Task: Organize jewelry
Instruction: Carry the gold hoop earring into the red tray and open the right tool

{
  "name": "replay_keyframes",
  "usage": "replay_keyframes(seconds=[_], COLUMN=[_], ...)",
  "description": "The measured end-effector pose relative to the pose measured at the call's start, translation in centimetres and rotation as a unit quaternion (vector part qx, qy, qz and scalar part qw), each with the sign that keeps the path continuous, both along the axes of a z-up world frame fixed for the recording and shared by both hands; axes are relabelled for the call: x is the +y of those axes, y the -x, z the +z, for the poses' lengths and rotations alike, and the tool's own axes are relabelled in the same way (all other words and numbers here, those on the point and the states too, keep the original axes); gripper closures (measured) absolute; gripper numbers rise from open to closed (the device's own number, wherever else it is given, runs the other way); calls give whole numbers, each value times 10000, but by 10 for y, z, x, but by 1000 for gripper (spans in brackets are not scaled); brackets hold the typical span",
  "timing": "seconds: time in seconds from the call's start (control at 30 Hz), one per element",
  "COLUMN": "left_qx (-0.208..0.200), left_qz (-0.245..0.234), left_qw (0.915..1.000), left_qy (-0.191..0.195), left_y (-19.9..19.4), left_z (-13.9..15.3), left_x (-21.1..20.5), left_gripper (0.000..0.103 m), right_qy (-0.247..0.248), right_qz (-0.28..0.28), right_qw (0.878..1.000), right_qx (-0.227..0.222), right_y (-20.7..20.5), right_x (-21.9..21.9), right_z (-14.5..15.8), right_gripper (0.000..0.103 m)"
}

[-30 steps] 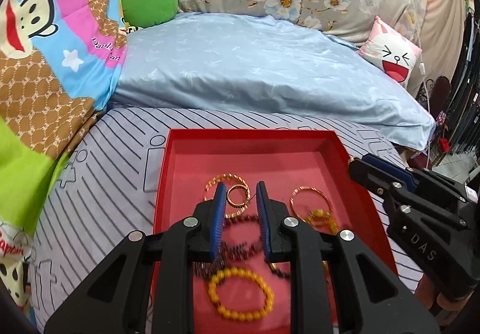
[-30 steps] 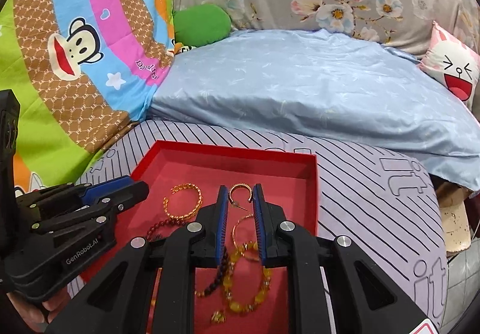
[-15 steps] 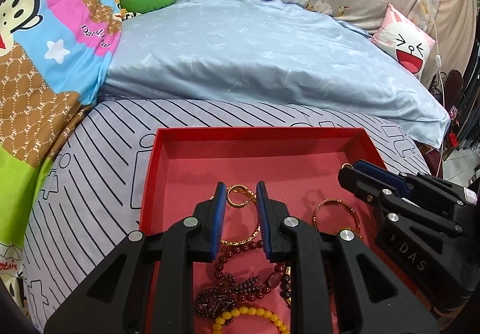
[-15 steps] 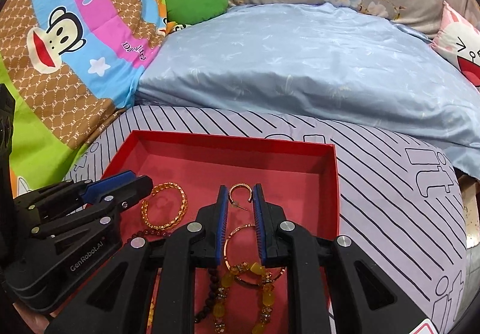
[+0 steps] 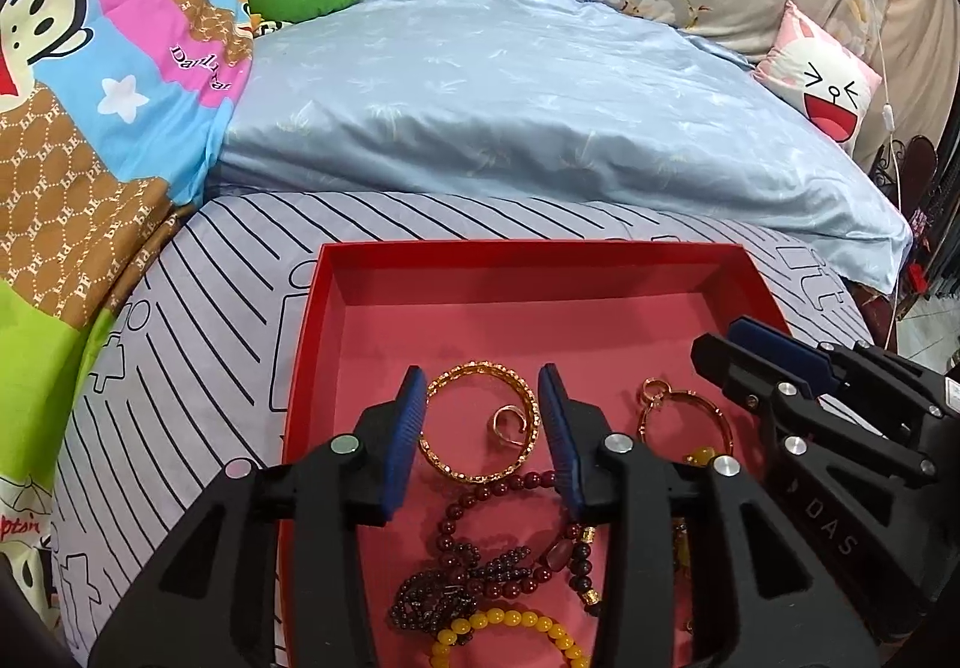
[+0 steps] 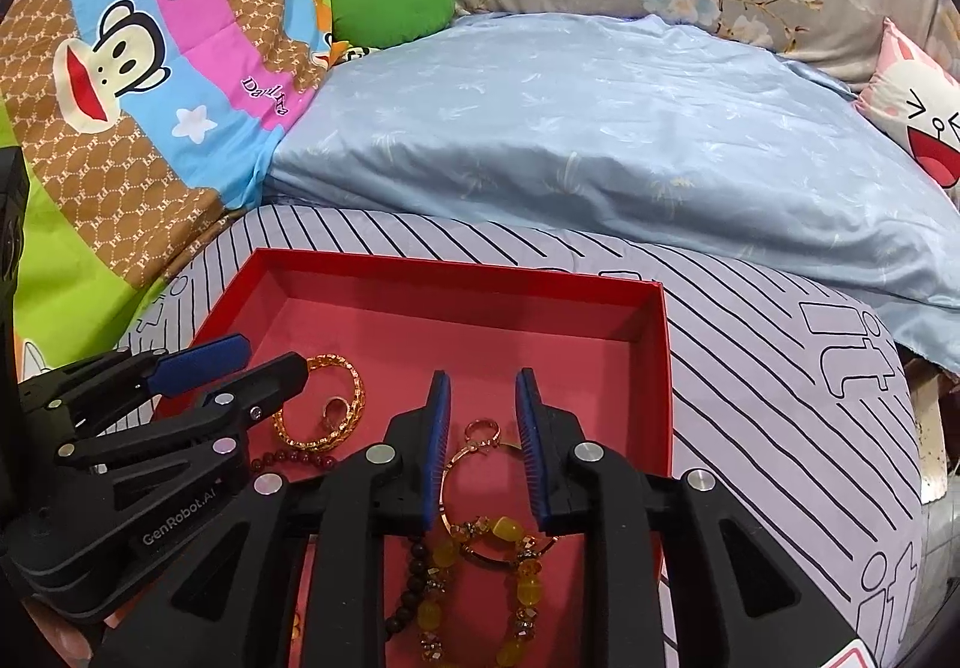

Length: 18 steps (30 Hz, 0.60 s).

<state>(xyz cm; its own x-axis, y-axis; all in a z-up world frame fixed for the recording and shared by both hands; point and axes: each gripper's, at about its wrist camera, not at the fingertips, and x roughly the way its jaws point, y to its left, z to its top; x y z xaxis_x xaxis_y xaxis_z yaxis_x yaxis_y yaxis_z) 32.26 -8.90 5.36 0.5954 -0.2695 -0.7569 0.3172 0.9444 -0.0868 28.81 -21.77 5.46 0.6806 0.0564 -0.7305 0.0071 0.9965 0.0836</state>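
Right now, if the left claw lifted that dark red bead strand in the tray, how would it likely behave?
The dark red bead strand would probably hang limp: it lies in loose curves and a bunched knot, not a firm ring. It may drag the yellow bead bracelet, which touches it. The round, glossy beads could slip between the open left claw's pads.

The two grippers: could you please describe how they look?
Both the left gripper and right gripper are matte black plastic with ribbed blue finger pads and silver round screws. One body reads "GenRobot.AI", the other "DAS". No cables or sleeves show.
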Motion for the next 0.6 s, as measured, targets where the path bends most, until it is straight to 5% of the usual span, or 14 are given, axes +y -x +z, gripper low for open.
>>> replay_keyframes(seconds=[0.6], left_qx=[1], left_qz=[-63], left_qw=[9999], left_qy=[-80], left_y=[26], left_z=[-1], left_x=[0], left_gripper=[66], right_qy=[-160], right_qz=[-31], right_qw=[9999], right_qx=[44], right_y=[27], right_x=[0], right_z=[-1], right_gripper=[80])
